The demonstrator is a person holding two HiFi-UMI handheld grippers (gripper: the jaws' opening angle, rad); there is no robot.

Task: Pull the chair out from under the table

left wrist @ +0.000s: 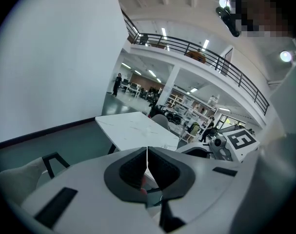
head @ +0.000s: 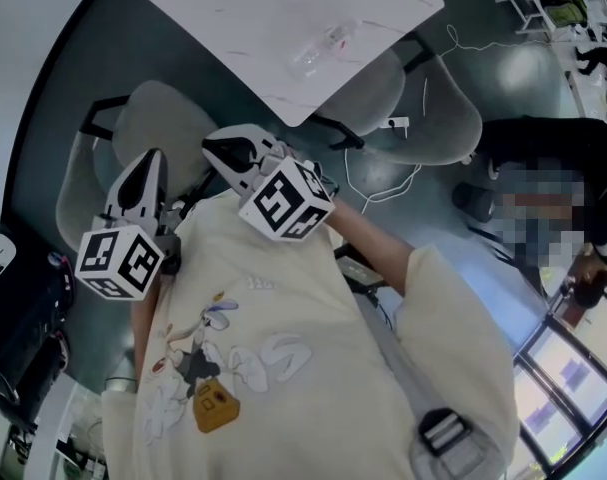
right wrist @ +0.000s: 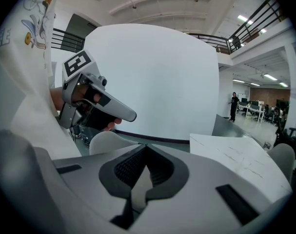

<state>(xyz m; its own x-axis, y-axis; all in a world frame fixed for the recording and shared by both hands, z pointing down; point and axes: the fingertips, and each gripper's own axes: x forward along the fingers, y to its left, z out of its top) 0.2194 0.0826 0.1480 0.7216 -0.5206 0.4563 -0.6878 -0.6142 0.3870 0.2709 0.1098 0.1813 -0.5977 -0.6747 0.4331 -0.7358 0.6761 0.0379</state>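
left gripper (head: pixel 151 160) at nine o'clock in the head view, jaws pressed together on nothing. the pale grey chair (head: pixel 148 118) stands at ten o'clock, beside the lower-left edge of the white marble table (head: pixel 283 28). right gripper (head: pixel 211 148) near centre, jaws likewise closed and empty. another grey chair (head: pixel 453 118) at two o'clock.

1 white table (head: pixel 283 28) at 12 o'clock. 3 pale chairs (head: pixel 155 118), at 10, 1 and 2 o'clock. 2 grippers, left gripper (head: pixel 149 160) and right gripper (head: pixel 213 148), with 2 marker cubes (head: pixel 121 260). 1 white cable (head: pixel 383 183) at 2 o'clock.
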